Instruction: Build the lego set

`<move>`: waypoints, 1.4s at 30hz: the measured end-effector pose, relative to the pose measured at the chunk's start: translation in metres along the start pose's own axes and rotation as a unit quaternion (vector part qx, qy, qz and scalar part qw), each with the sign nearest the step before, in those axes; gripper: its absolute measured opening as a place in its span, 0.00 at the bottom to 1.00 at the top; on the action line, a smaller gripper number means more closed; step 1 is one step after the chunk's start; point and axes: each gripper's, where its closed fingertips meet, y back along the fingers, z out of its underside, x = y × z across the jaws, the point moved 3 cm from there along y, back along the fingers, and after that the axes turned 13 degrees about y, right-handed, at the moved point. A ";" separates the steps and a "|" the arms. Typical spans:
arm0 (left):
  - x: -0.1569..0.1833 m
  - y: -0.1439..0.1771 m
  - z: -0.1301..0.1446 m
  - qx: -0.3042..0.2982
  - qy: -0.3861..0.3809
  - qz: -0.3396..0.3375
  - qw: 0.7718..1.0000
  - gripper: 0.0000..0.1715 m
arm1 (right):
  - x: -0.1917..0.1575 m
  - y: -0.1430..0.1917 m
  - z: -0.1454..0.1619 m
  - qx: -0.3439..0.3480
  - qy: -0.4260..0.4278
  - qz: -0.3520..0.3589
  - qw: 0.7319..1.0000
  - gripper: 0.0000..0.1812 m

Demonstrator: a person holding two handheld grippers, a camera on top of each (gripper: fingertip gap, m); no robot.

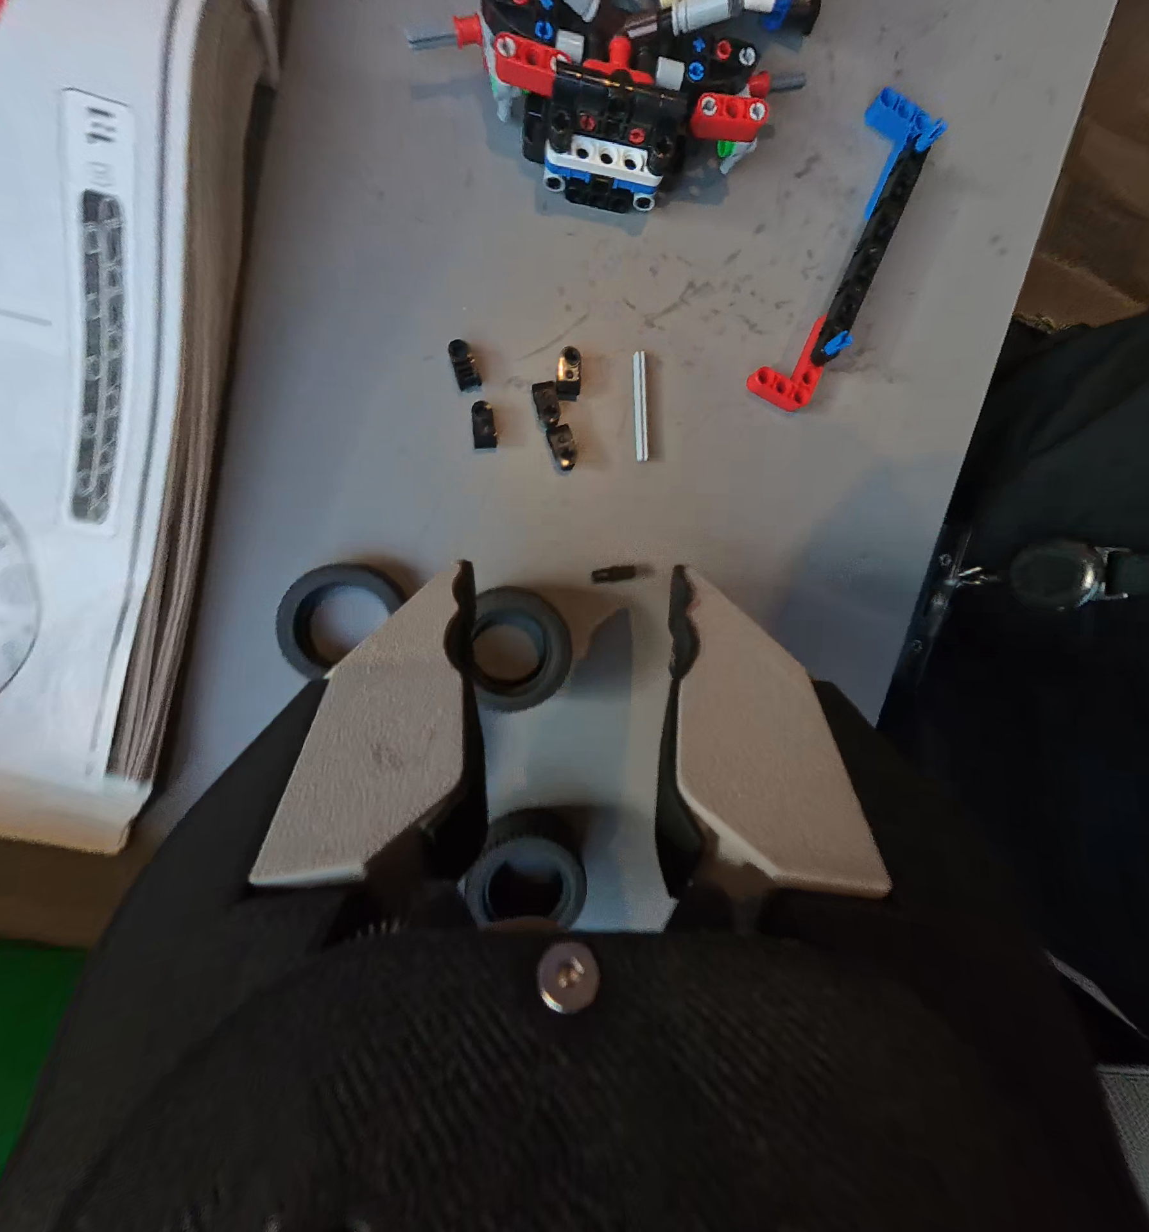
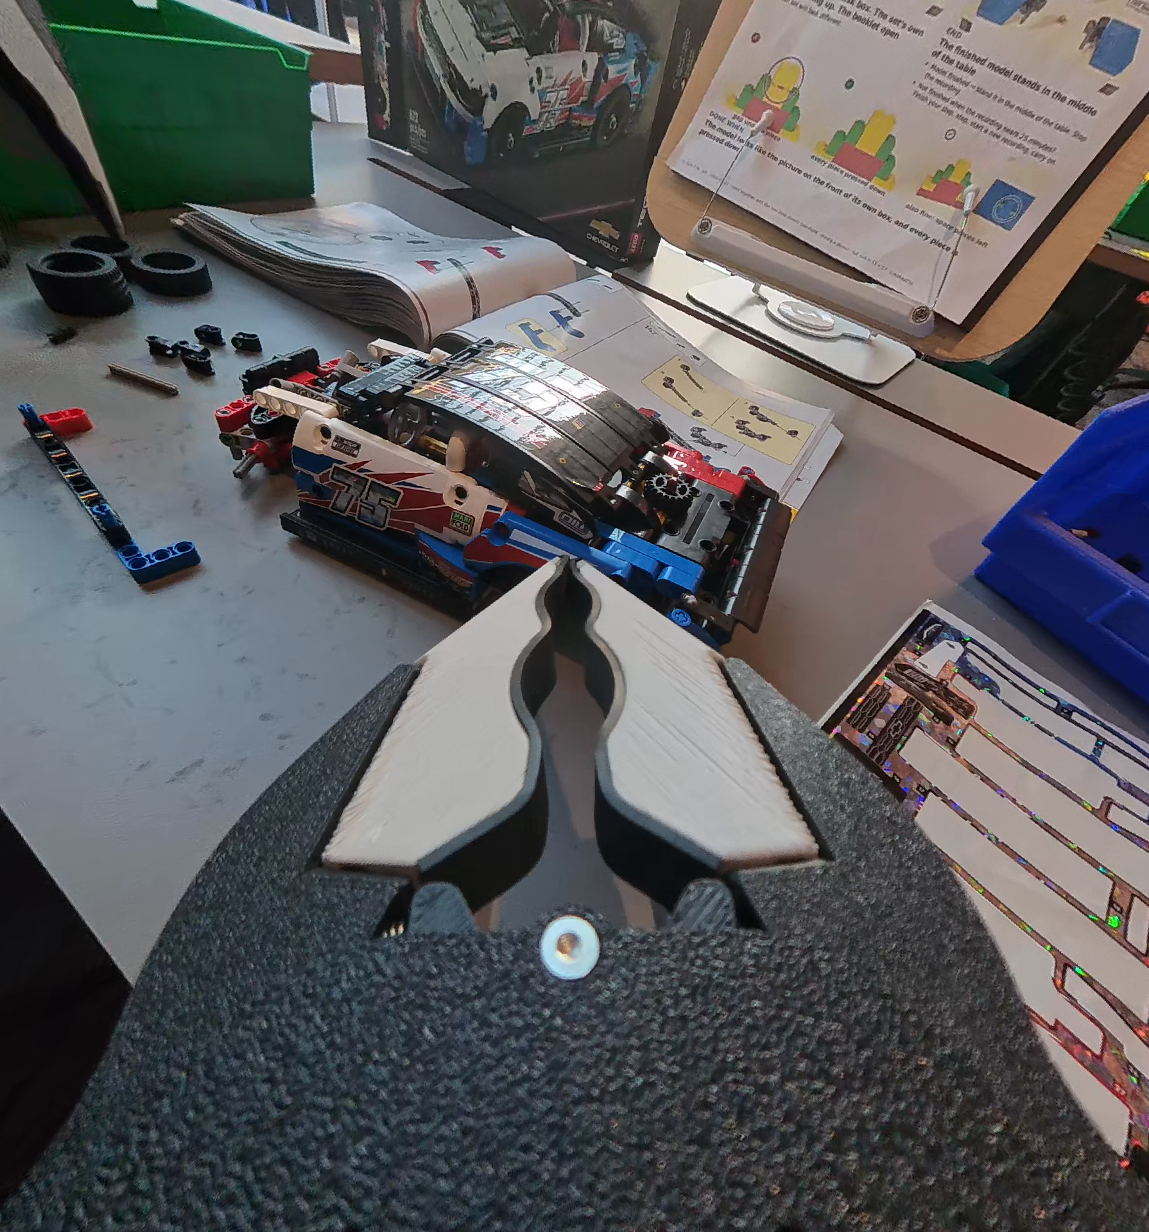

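We work at a grey table [image 2: 158,667] scuffed with dark marks, an open instruction booklet [image 2: 385,267] lying on it. Nearest in the left wrist view, a black tyre [image 1: 525,880] lies between the roots of our left gripper [image 1: 572,587], whose jaws stand wide apart and hold nothing. A second tyre [image 1: 518,650] lies partly behind the left fingertip, and a third [image 1: 332,617] just outside it. A small dark pin [image 1: 615,573] lies near the tips. Farther on, black connectors [image 1: 552,407] are scattered beside a light grey axle [image 1: 640,407], with a long black beam [image 1: 872,253] ending in red and blue angle pieces off to the right. Beyond these sits the front of the car model [image 1: 612,100]

In the right wrist view, our right gripper [image 2: 568,567] has its tips pressed together, gripping nothing, just in front of the car's blue rear flank. A holographic sticker sheet [image 2: 1025,833] lies to the right, a blue bin [image 2: 1105,533] past it. Farthest back stand the set's box [image 2: 525,107], a green bin [image 2: 178,113] and a sheet on a stand [image 2: 905,133]
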 end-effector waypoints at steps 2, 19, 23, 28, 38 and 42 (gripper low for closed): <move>-0.008 0.024 0.007 0.019 0.013 -0.026 0.999 0.33 | 0.000 0.000 0.001 -0.001 -0.002 -0.001 1.000 0.00; -0.196 0.127 0.129 -0.007 0.321 -0.209 0.924 0.10 | 0.018 -0.019 0.014 -0.048 -0.032 0.021 0.998 0.00; -0.211 0.110 0.132 -0.017 0.322 -0.192 0.927 0.07 | 0.021 -0.021 0.017 -0.063 -0.037 0.032 0.997 0.00; -0.220 0.098 0.132 -0.037 0.296 -0.189 0.936 0.10 | 0.023 -0.025 0.024 -0.090 -0.041 0.035 0.994 0.00; -0.212 0.089 0.134 -0.050 0.293 -0.144 0.944 0.05 | 0.023 -0.027 0.026 -0.103 -0.042 0.036 0.993 0.00; -0.215 0.092 0.136 -0.047 0.295 -0.154 0.942 0.06 | 0.023 -0.026 0.025 -0.096 -0.043 0.035 0.994 0.00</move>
